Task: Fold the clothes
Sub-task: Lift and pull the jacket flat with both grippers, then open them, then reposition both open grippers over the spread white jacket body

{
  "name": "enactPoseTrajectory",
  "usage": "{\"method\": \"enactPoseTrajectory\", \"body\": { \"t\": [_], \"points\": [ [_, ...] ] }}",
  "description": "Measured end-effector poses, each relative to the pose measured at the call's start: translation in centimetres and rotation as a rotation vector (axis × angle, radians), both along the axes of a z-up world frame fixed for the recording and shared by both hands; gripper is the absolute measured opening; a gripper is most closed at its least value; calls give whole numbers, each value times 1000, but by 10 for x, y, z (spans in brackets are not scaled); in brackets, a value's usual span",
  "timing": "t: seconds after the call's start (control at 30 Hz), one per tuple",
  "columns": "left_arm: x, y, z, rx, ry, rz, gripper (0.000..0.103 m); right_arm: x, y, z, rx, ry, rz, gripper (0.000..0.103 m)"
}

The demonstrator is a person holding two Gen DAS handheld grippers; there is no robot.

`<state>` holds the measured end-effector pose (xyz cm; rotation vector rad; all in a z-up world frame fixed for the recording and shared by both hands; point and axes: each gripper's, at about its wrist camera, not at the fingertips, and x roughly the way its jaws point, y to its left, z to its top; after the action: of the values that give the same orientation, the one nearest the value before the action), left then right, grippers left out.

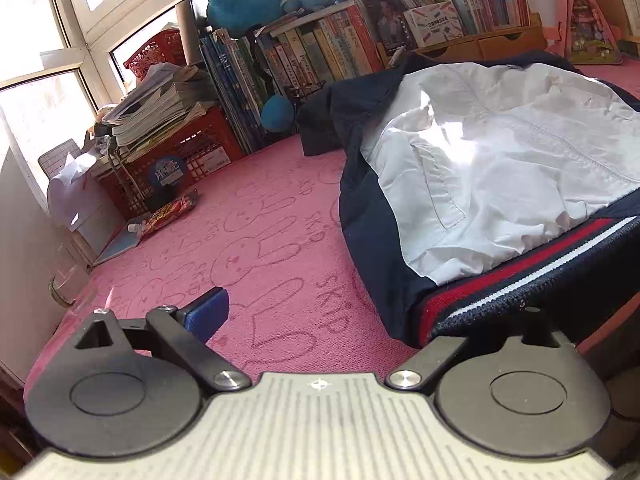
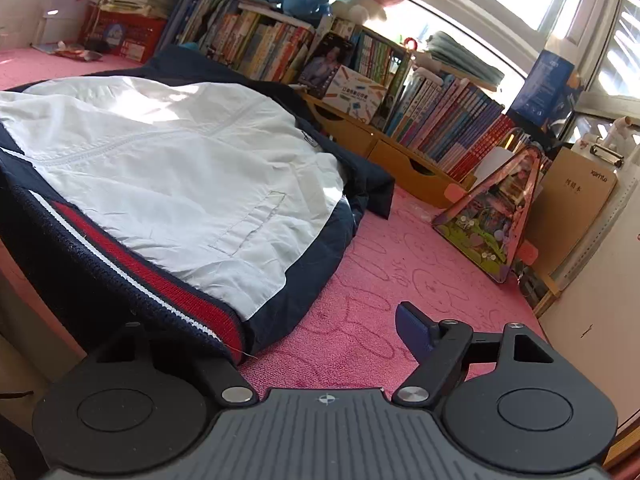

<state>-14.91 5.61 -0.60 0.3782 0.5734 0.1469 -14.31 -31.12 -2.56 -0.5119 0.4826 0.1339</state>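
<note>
Lying flat on the pink rug (image 1: 280, 208), the navy-and-white jacket (image 1: 500, 152) has its striped hem (image 1: 520, 276) nearest both cameras. Left gripper (image 1: 372, 320) spread wide, right finger hidden under the hem corner. Right gripper (image 2: 312, 340) likewise spread, left finger hidden under the hem; bookshelf (image 2: 420, 112) behind.

A jacket (image 1: 480, 168) with a white body, navy sides and a red, white and navy ribbed hem lies spread flat and rumpled across the right half of the left wrist view and the left half of the right wrist view (image 2: 172, 168).
</note>
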Motion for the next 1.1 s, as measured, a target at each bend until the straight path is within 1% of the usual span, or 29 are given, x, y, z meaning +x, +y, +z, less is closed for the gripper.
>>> {"method": "enactPoseTrajectory", "body": {
  "t": [0.07,0.13,0.2,0.23,0.27,0.3,0.33,0.37,0.43,0.47,0.53,0.57,0.6,0.63,0.67,0.7,0.73,0.8,0.83,0.87,0.9,0.93,1.0,1.1],
  "points": [
    [0,-1,-3,-6,22,-14,102,-1,-6,0,4,0,-3,82],
    [3,1,-10,-41,47,-17,102,-5,-10,-5,33,-13,29,82],
    [0,3,-8,-110,57,-50,94,-12,-9,-3,100,-7,92,82],
    [-4,1,-5,-120,64,-91,95,-16,-9,0,135,-1,124,82],
    [-8,-3,-4,-101,68,-135,99,-19,-9,2,163,10,157,82],
    [-12,-6,-2,-82,72,-179,102,-22,-9,8,185,42,206,86],
    [-17,-9,-1,-64,76,-223,103,-23,-8,12,184,76,250,88],
    [-20,-13,-2,-28,81,-252,103,-24,-8,14,172,106,285,89],
    [-26,-15,-8,53,94,-269,103,-30,-6,16,83,150,337,89],
    [-29,-14,-8,66,101,-284,103,-32,-6,17,42,162,345,89],
    [-37,-6,2,40,107,-341,102,-38,-8,30,19,165,341,87],
    [-43,-4,13,40,91,-390,102,-41,-10,41,33,159,365,87],
    [-47,-4,26,57,63,-443,103,-43,-12,55,59,150,404,88],
    [-47,-6,39,74,24,-486,103,-43,-11,71,76,115,451,90],
    [-43,-11,50,90,-28,-519,103,-36,-7,83,78,59,484,97],
    [-39,-16,62,106,-80,-551,103,-28,-2,92,74,2,506,102],
    [-29,-22,71,94,-121,-565,103,-15,7,94,87,-27,519,102],
    [2,-38,78,1,-167,-549,103,15,31,89,133,-53,534,101],
    [19,-45,75,-59,-160,-539,103,30,42,87,157,-65,542,100],
    [37,-51,69,-118,-142,-529,103,43,54,79,171,-52,546,96],
    [52,-57,61,-153,-121,-516,103,56,66,68,181,-24,548,93],
    [63,-63,50,-159,-96,-498,103,67,76,56,176,5,546,92],
    [83,-72,29,-161,-48,-467,103,79,90,31,134,52,531,91],
    [89,-68,1,-96,27,-441,103,82,88,2,78,95,501,91]
  ]
}}
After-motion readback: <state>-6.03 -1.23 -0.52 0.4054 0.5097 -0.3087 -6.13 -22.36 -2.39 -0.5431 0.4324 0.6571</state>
